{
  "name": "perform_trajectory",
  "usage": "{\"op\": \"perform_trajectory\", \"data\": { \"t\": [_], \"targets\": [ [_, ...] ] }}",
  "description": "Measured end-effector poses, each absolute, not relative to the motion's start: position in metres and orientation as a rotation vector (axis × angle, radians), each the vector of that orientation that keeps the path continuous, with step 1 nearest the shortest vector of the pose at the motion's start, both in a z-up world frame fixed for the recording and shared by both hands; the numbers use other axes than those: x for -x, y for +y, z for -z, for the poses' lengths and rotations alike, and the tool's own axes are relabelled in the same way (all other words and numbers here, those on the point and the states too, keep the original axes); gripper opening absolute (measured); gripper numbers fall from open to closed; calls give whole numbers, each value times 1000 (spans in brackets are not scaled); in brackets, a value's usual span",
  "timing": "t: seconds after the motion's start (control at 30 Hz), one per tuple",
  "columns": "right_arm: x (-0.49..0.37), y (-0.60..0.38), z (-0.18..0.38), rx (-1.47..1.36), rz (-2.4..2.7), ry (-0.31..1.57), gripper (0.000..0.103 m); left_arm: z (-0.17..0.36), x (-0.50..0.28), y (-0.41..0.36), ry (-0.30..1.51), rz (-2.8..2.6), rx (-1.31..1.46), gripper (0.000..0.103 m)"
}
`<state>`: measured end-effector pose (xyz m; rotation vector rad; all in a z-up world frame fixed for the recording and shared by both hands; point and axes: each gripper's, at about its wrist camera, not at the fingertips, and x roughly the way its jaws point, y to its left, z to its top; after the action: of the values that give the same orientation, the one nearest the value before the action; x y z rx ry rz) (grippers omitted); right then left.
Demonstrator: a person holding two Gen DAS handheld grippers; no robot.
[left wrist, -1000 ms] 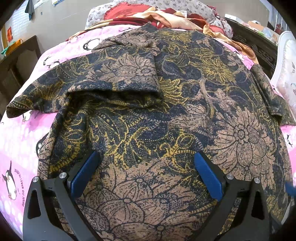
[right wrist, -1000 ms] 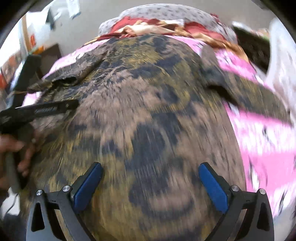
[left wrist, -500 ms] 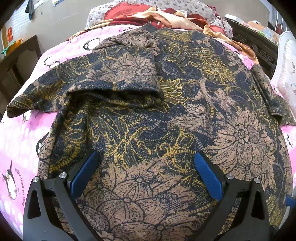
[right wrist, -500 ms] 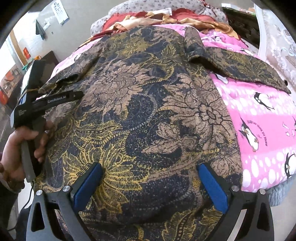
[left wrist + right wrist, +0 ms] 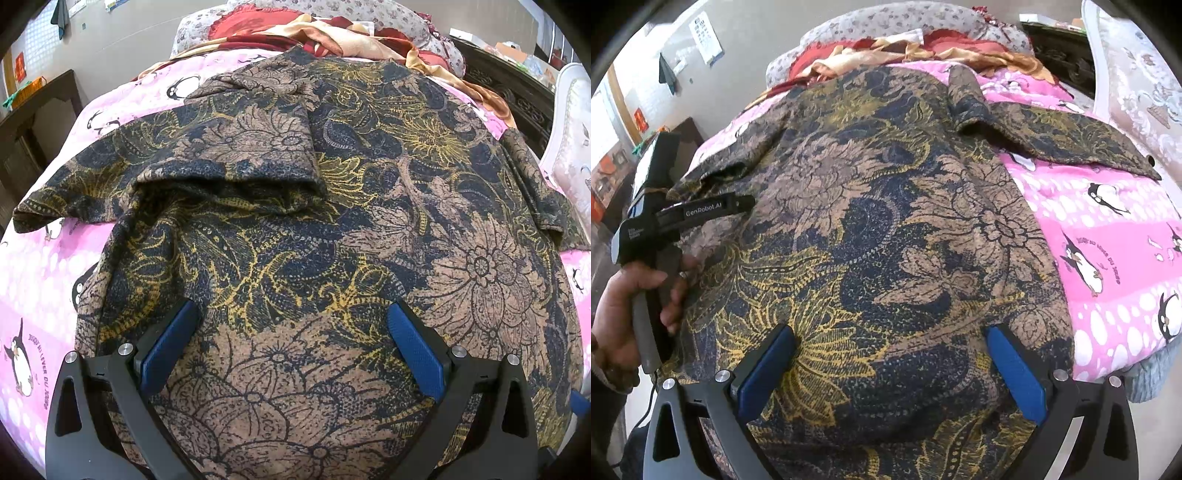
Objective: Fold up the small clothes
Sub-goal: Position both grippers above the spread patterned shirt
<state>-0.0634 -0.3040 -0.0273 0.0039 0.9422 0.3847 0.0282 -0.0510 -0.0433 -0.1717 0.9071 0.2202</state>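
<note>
A dark blue, brown and yellow floral shirt (image 5: 332, 229) lies spread on a pink penguin bedspread (image 5: 40, 288). Its left sleeve (image 5: 240, 155) is folded in over the body; its right sleeve (image 5: 1067, 144) lies spread out to the side. My left gripper (image 5: 291, 339) is open and empty, just above the shirt's lower part. My right gripper (image 5: 890, 365) is open and empty over the shirt's lower right part (image 5: 886, 258). The left gripper also shows in the right wrist view (image 5: 746, 202), held in a hand.
A pile of red and gold bedding (image 5: 332, 33) and a pillow lie at the head of the bed. Dark wooden furniture (image 5: 33, 125) stands at the left. A white padded panel (image 5: 1137, 74) stands at the right. The bed's near right edge (image 5: 1145, 373) drops off.
The right gripper has swung and settled lower right over the shirt, so the right sleeve and bedspread now show clearly. The left gripper has stayed still.
</note>
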Motion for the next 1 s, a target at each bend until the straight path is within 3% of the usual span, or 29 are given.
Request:
{"op": "perform_trajectory", "data": {
  "t": [0.23,0.5,0.7,0.8,1.0],
  "targets": [
    [65,-314,28,-85,-406,924,103,43,-28,-51,906,-220,173,103],
    [66,-305,28,5,-381,936,103,43,-28,-50,909,-221,172,103],
    [58,-304,-15,102,-317,849,103,25,-13,-45,854,-196,197,102],
    [38,-295,-44,104,-308,750,103,14,-10,-32,836,-180,240,103],
    [-28,-238,-42,144,-338,752,103,-16,-9,35,792,-139,401,102]
  ]
}}
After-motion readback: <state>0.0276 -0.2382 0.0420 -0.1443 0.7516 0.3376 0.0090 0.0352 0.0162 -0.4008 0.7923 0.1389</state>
